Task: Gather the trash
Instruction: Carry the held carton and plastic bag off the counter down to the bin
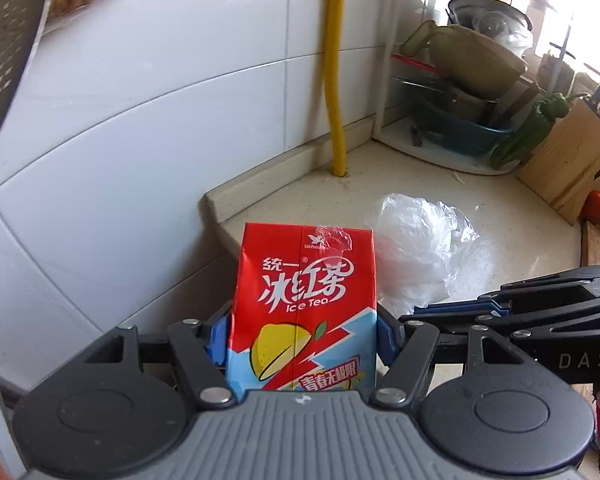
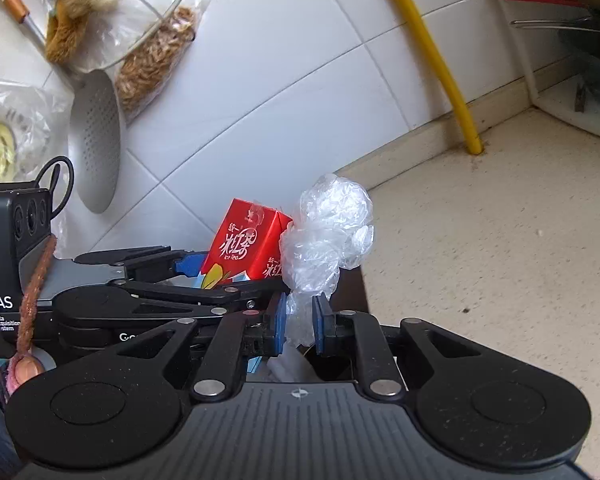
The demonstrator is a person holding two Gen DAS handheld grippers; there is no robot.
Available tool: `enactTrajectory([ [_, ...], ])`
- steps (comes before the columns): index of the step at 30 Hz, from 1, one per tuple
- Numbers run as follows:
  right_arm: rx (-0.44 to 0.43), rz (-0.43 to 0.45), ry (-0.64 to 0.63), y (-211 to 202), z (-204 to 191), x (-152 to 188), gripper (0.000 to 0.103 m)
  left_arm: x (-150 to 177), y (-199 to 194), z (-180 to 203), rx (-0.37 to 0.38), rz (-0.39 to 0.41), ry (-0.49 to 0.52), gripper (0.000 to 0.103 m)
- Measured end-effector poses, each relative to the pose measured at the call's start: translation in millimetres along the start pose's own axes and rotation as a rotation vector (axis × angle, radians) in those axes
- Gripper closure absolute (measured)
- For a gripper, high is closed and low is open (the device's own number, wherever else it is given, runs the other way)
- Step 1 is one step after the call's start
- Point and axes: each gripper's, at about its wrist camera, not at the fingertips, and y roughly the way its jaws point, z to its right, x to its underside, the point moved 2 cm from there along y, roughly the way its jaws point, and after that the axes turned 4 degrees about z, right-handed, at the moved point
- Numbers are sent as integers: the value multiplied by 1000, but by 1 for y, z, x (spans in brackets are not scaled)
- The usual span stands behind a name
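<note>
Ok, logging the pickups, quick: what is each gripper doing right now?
Left gripper: closed on the red ice tea carton.
Right gripper: closed on the crumpled clear plastic bag.

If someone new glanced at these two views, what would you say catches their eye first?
First, the bright red ice tea carton, held upright in the left gripper in front of the white tiled wall. Next, the crumpled clear plastic bag, pinched in the right gripper beside the carton. Behind both, a yellow corrugated hose runs down the wall to the speckled beige countertop.
</note>
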Motion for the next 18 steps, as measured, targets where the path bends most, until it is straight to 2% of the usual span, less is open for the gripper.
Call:
enactTrajectory([
  [9, -56, -99, -61, 36, -47, 26, 82, 34, -31, -55, -56, -18, -120, 41],
  [14, -64, -165, -72, 65, -61, 36, 82, 54, -30, -87, -86, -41, -195, 41],
  [18, -42, -206, -90, 89, -63, 40, 82, 66, -21, -111, -137, -68, -237, 40],
])
